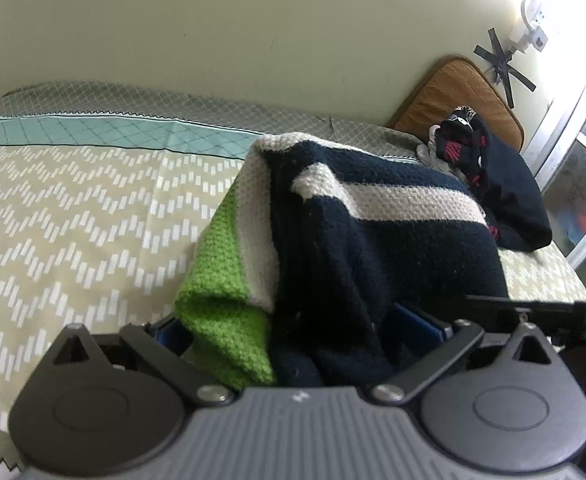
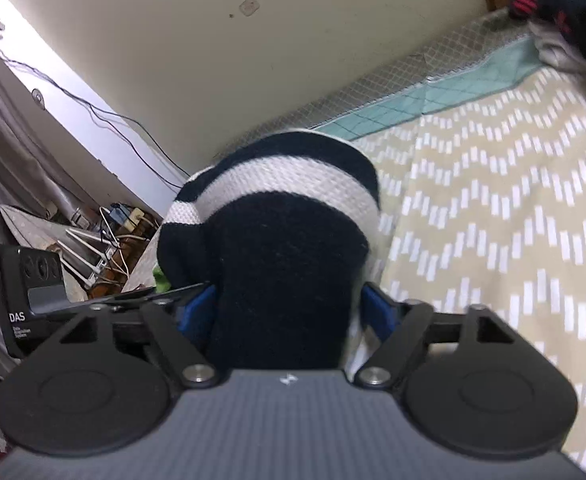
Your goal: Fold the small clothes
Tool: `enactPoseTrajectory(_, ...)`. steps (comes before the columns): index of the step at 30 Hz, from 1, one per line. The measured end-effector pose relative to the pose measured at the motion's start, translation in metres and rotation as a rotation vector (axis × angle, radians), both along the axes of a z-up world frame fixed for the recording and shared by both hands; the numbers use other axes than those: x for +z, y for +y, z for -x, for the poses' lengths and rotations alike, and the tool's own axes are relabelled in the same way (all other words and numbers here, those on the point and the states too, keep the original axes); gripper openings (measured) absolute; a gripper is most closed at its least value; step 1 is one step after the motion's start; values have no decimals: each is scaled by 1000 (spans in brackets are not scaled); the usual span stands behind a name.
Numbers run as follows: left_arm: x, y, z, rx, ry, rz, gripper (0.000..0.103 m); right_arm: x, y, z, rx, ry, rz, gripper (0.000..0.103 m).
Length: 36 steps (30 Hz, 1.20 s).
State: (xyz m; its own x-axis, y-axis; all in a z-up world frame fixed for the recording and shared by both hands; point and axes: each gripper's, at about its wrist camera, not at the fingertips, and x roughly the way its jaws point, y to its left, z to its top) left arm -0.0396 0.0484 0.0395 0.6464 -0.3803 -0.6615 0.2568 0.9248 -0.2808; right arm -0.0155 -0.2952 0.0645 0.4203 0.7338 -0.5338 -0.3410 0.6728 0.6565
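A bed with a zigzag-print bedsheet point(image 1: 73, 216) against a pale wall, dark clothes pile point(image 1: 489, 176) further back. Left wrist view: the left gripper point(image 1: 293, 332) gapes wide, the striped knit garment point(image 1: 373, 220) bunched between its jaws; can't tell if it's pinched. Right wrist view: right gripper point(image 2: 289, 308) also spread, knit filling the gap, probably carrying a fold over.

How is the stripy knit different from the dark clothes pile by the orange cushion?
The stripy knit has cream, navy and green bands; the dark pile is mostly black with red bits. The knit sits bunched up close to the cameras; the pile lies far back by the cushion. Both are on the bedsheet.
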Motion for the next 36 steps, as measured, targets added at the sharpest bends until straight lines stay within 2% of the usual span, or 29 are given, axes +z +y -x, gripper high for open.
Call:
enactPoseTrajectory(3, -3, 1, 1, 12, 9, 30, 103, -4, 6, 7, -3, -34, -39, 85)
enactPoseTrajectory(6, -7, 6, 1, 22, 16, 57, 103, -1, 6, 13, -5, -71, -24, 85)
enactPoseTrajectory(10, -8, 3, 5, 22, -5, 40, 103, 3, 13, 18, 12, -129, 11, 87)
enactPoseTrajectory(14, -8, 2, 7, 17, -13, 33, 103, 1, 14, 12, 0, -111, -19, 90)
enactPoseTrajectory(20, -7, 0, 6, 12, -8, 24, 103, 0, 20, 9, 32, -123, -13, 103)
enactPoseTrajectory(36, -10, 0, 11, 1, -42, 28, 103, -1, 31, 13, -35, -134, 4, 103)
